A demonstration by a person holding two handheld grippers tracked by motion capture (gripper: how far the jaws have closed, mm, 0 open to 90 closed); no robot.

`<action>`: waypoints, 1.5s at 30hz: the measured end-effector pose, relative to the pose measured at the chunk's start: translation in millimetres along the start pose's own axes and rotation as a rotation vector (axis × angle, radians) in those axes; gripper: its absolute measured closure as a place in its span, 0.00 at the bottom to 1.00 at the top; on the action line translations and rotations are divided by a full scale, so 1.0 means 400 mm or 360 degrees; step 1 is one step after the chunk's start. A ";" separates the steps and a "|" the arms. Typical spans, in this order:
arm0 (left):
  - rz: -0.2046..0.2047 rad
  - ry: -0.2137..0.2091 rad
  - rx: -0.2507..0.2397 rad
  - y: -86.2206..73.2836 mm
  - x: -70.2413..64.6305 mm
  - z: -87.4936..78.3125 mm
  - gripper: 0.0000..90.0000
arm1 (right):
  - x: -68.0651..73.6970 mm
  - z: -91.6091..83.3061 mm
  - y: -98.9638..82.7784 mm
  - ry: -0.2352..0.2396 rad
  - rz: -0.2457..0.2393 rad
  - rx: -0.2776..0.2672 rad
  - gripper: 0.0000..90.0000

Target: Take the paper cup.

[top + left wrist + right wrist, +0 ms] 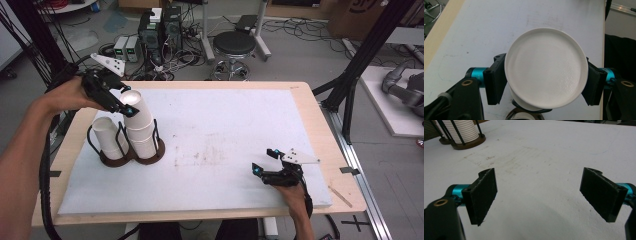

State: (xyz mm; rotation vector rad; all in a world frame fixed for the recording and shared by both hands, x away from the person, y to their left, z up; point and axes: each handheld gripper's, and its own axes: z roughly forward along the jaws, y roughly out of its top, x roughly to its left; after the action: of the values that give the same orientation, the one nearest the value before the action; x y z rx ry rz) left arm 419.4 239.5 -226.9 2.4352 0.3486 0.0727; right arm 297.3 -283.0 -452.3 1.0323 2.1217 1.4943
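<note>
Left gripper (546, 82) clamped on top cup (546, 67) at rim, for lifting off stack (140, 132) in holder (131, 156). Right gripper (546, 195) parked, jaws wide, empty.

Overhead forward; tool cameras close, downward

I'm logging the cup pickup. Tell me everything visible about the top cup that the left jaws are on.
The top cup is a plain white, paper-looking cup, upside down, its flat round base facing the camera. It caps the taller stack in the dark wire holder at the mat's left. The left gripper presses its black pads on opposite sides below the base rim.
</note>
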 end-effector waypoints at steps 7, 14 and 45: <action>-0.0012 0.0026 -0.0032 0.009 -0.002 -0.020 0.36 | 0.001 0.000 0.000 -0.0003 -0.0005 0.0001 0.16; -0.0001 0.0056 -0.0102 0.025 -0.010 -0.052 0.36 | 0.001 0.000 0.000 -0.0001 -0.0003 0.0001 0.16; -0.0076 0.0178 -0.0379 0.013 -0.072 -0.122 0.36 | 0.003 0.001 0.000 -0.0001 -0.0007 0.0013 0.16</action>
State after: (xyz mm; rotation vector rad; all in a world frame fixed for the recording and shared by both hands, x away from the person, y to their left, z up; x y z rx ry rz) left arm 386.1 258.0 -184.5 2.1913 0.4225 0.2182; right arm 296.6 -281.7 -452.1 1.0299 2.1303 1.4843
